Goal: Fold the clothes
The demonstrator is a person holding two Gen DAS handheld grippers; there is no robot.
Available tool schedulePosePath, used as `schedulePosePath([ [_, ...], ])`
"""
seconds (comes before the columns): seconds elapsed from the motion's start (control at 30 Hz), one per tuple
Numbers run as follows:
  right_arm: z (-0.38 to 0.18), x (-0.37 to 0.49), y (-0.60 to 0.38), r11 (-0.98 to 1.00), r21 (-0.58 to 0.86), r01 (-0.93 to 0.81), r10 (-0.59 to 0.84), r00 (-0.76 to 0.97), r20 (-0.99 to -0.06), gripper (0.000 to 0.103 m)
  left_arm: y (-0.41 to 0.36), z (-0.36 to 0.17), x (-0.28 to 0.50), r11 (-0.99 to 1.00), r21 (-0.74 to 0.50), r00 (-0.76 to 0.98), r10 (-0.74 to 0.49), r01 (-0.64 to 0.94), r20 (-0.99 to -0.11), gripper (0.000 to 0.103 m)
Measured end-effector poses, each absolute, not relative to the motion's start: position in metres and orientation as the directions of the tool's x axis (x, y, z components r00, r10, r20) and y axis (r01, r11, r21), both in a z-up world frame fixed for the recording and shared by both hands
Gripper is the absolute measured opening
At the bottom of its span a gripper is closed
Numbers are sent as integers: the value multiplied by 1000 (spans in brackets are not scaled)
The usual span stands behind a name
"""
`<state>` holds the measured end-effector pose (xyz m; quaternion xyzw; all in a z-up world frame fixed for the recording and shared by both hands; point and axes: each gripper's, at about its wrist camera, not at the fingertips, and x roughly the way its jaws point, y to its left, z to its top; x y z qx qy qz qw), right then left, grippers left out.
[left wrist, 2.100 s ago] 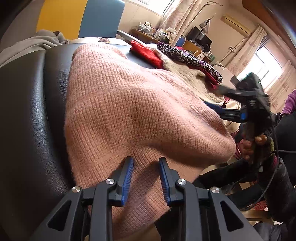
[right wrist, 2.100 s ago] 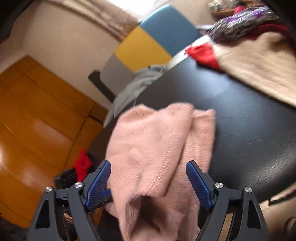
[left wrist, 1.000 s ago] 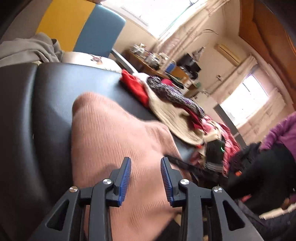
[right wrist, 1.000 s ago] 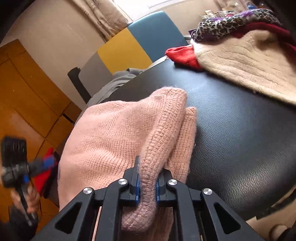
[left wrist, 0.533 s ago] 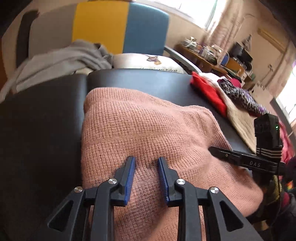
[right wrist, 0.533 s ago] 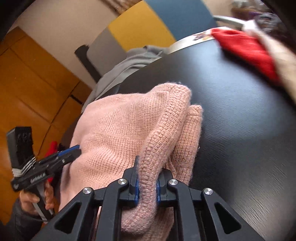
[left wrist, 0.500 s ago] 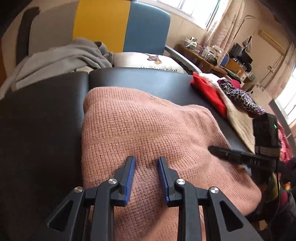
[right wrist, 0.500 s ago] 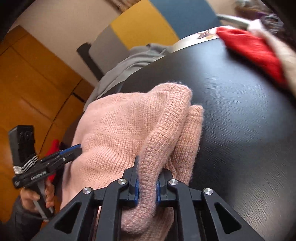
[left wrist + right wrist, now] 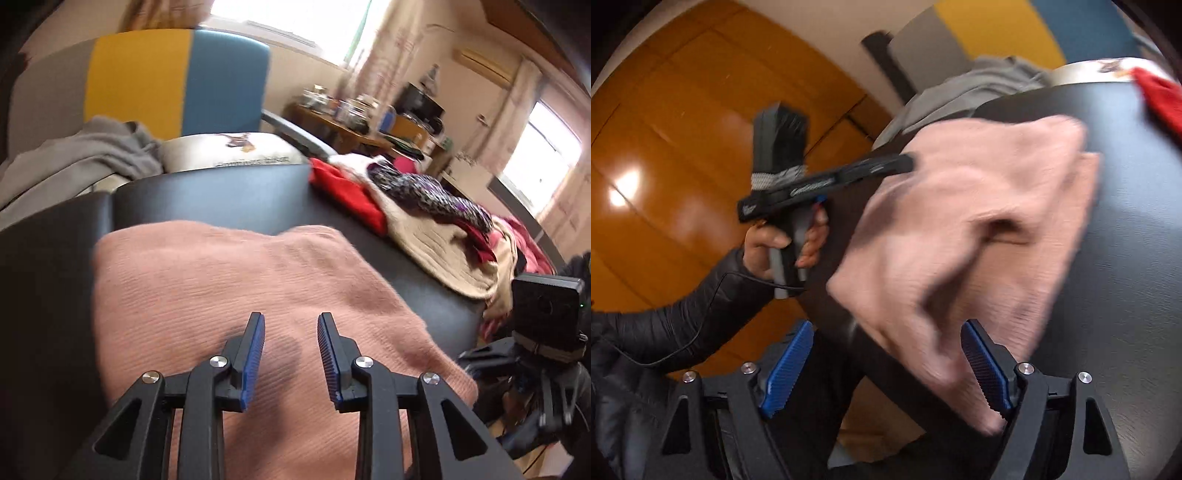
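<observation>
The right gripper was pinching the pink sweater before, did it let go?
Yes. The right gripper is open now, backed off the pink sweater toward the black table's near edge.

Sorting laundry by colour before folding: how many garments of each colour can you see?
Pink sweater: 1
Red garment: 1
Cream knit: 1
Leopard-print garment: 1
Grey garment: 1
Total: 5

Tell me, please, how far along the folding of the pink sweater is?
Done: the pink sweater lies doubled over on the black table. In hand: nothing; both the left claw and right claw are open. Left: the heaped clothes pile looks untouched.
</observation>
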<state>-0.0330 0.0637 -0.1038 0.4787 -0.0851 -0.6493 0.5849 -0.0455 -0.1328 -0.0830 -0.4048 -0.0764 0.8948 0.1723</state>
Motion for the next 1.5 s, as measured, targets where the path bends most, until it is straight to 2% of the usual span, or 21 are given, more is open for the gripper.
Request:
schedulePosePath([
  [0.1, -108, -35, 31, -185, 728, 660, -815, 311, -489, 84, -114, -88, -53, -926, -254, -591, 373, -278, -715, 30],
  [0.23, -123, -19, 42, -119, 769, 628, -710, 488, -508, 85, -90, -122, -64, -919, -235, -514, 375, -317, -771, 29],
  [0.27, -132, -18, 53, -148, 774, 615, -700, 489, -521, 82, -87, -125, -63, -918, -235, -516, 376, -319, -770, 29],
  [0.3, -142, -17, 64, -176, 779, 602, -689, 490, -534, 70, -85, -124, -60, -920, -231, -526, 373, -317, -764, 30],
  [0.4, -154, -18, 100, -208, 812, 546, -780, 408, -474, 48, -78, -124, -53, -925, -218, -557, 364, -312, -747, 30],
  [0.47, -155, -14, 117, -239, 817, 525, -827, 330, -455, 46, -74, -123, -48, -928, -210, -577, 358, -308, -734, 30],
  [0.57, -138, -6, 132, -315, 780, 541, -864, 178, -472, 48, -82, -111, -37, -929, -237, -613, 366, -284, -700, 30],
  [0.7, -104, 0, 146, -449, 668, 594, -860, -84, -503, 69, -105, -91, -16, -927, -301, -684, 370, -224, -629, 31],
  [0.73, -98, -1, 144, -480, 637, 603, -850, -139, -508, 71, -110, -88, -9, -930, -302, -701, 358, -210, -617, 31],
  [0.83, -87, -6, 134, -554, 562, 615, -816, -266, -514, 72, -121, -84, 15, -939, -295, -732, 327, -178, -598, 31],
  [0.93, -93, -21, 116, -650, 491, 580, -737, -327, -591, 70, -129, -88, 35, -939, -299, -742, 323, -172, -587, 31],
  [0.97, -98, -27, 110, -687, 465, 558, -702, -344, -624, 55, -129, -90, 42, -940, -291, -744, 320, -175, -586, 31],
  [1.0, -99, -32, 101, -711, 451, 539, -677, -352, -647, 20, -128, -94, 49, -942, -280, -740, 322, -186, -591, 31],
  [1.03, -101, -30, 100, -731, 424, 534, -652, -367, -663, 8, -126, -98, 56, -943, -268, -733, 324, -198, -598, 31],
  [1.07, -103, -27, 100, -751, 393, 531, -627, -384, -678, 6, -124, -103, 63, -943, -256, -727, 326, -210, -605, 32],
  [1.17, -110, -17, 102, -803, 296, 518, -546, -437, -715, 6, -119, -135, 71, -925, -301, -642, 379, -234, -666, 33],
  [1.23, -115, -11, 104, -832, 230, 505, -489, -471, -735, 5, -121, -142, 80, -922, -303, -667, 383, -240, -639, 33],
  [1.37, -112, -7, 110, -843, 237, 482, -484, -490, -725, 5, -122, -132, 79, -923, -319, -665, 379, -217, -643, 32],
  [1.43, -105, -6, 112, -842, 236, 485, -486, -491, -723, 8, -124, -123, 78, -920, -334, -665, 381, -205, -642, 33],
  [1.47, -101, -5, 117, -850, 237, 471, -476, -495, -726, 24, -127, -115, 79, -921, -333, -678, 377, -202, -631, 33],
  [1.5, -95, -3, 120, -868, 225, 443, -451, -511, -732, 50, -130, -108, 79, -923, -330, -697, 368, -196, -615, 34],
])
